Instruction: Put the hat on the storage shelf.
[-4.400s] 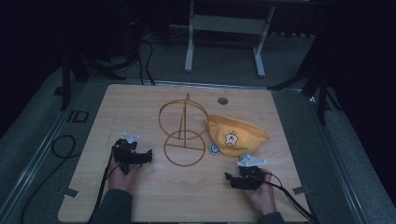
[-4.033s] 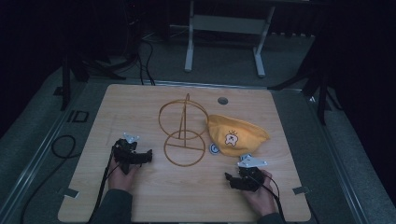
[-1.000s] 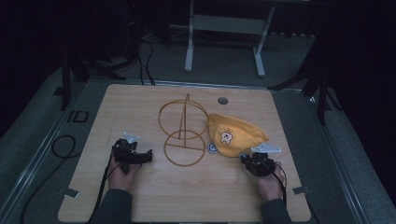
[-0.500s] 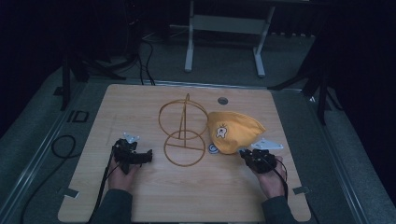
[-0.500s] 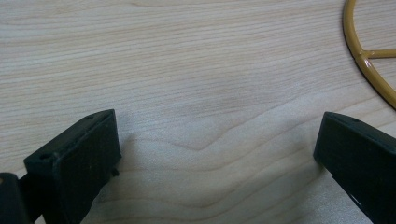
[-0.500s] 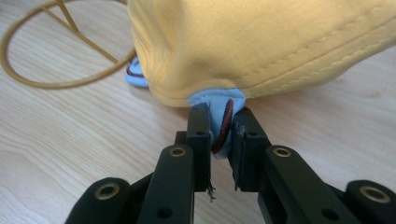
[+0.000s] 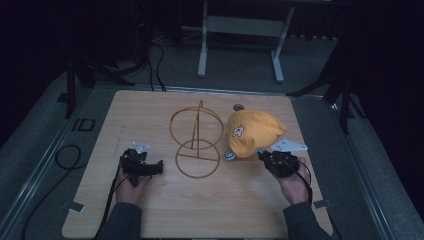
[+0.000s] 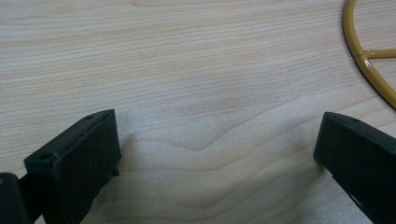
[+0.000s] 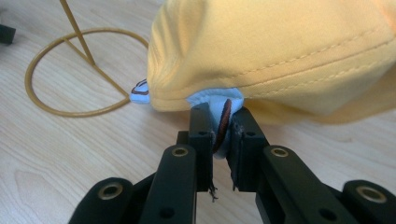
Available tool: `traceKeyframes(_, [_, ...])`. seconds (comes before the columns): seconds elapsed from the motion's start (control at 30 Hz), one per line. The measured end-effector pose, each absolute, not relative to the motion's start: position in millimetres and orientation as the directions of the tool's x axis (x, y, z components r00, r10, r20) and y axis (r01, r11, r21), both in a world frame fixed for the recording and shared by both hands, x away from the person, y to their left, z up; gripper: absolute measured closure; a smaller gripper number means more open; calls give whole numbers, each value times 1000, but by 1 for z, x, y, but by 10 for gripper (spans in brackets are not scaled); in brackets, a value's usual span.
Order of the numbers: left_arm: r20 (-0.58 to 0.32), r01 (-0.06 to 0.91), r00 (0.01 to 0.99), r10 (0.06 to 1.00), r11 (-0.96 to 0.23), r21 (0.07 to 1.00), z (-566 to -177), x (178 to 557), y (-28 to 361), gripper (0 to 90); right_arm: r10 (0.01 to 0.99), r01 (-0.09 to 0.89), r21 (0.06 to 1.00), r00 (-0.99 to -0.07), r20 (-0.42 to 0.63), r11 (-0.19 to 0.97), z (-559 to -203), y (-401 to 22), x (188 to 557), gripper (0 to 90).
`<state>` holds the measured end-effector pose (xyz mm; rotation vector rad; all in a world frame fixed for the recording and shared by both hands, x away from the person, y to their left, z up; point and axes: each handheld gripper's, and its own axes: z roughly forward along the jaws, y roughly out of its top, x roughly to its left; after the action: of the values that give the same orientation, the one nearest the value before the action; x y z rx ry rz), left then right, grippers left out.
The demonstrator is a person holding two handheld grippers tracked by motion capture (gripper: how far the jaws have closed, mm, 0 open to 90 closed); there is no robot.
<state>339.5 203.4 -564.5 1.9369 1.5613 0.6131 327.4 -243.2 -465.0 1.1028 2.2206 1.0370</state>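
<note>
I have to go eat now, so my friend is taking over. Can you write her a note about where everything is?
Right hand-held gripper: shut on a small light-blue flap at the yellow cap's edge, lifting that side.
Left hand-held gripper: open, holding nothing, low over the table left of the wire stand.
Done: cap is grabbed.
Left: probably carry the cap over and hang it on the stand, then let go.
</note>
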Motion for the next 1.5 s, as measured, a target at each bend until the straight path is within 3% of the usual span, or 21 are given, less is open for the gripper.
traceKeyframes(0.63, [-1, 717, 214, 977, -156, 680, -564, 339, 204, 4, 784, 396, 811, -610, -118, 430, -427, -238, 326, 813])
traceKeyframes(1.07, [-1, 716, 214, 977, -156, 681, -564, 339, 204, 4, 753, 340, 859, -653, -77, 383, -398, -239, 308, 812])
traceKeyframes(1.3, [-1, 716, 214, 977, -156, 680, -564, 339, 204, 4, 741, 341, 868, -670, -45, 361, -393, -238, 305, 810])
traceKeyframes(1.5, [-1, 715, 213, 977, -156, 681, -564, 339, 204, 4, 793, 429, 861, -607, 50, 274, -410, -257, 325, 802])
